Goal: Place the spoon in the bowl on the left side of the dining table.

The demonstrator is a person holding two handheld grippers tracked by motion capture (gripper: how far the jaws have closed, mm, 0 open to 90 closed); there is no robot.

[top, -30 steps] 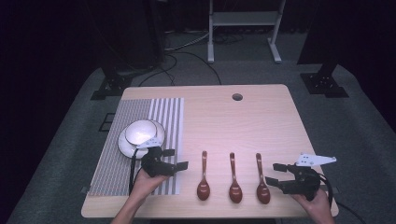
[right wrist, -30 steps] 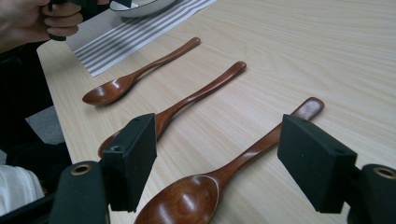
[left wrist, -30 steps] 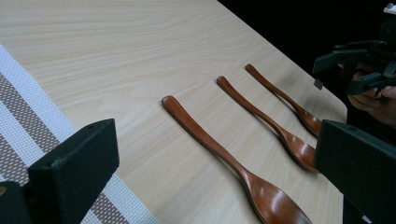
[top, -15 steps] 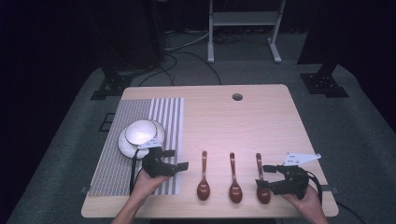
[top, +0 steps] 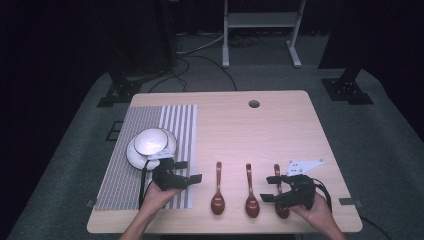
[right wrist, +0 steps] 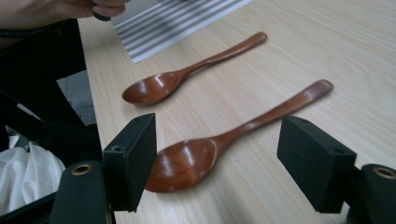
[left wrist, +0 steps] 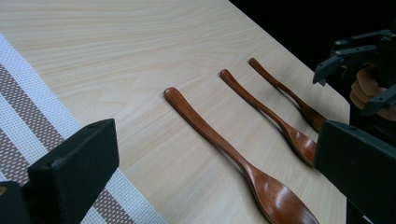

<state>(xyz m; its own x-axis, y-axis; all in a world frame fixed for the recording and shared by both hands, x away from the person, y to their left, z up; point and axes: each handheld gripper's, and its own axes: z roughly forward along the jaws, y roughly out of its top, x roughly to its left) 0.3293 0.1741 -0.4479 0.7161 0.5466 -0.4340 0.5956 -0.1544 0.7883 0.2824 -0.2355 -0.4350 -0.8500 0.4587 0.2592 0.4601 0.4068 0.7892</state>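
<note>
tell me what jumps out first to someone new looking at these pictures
Three matching wooden spoons lie side by side near the front edge of the pale wooden table, handles pointing away from the person. The right gripper hovers open over the rightmost spoon, and the left gripper is open beside the leftmost spoon. To the left, white bowls sit stacked on a striped placemat.

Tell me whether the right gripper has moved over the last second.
Yes. The right gripper has slid left along the table's near edge and is now over the rightmost spoon.
</note>
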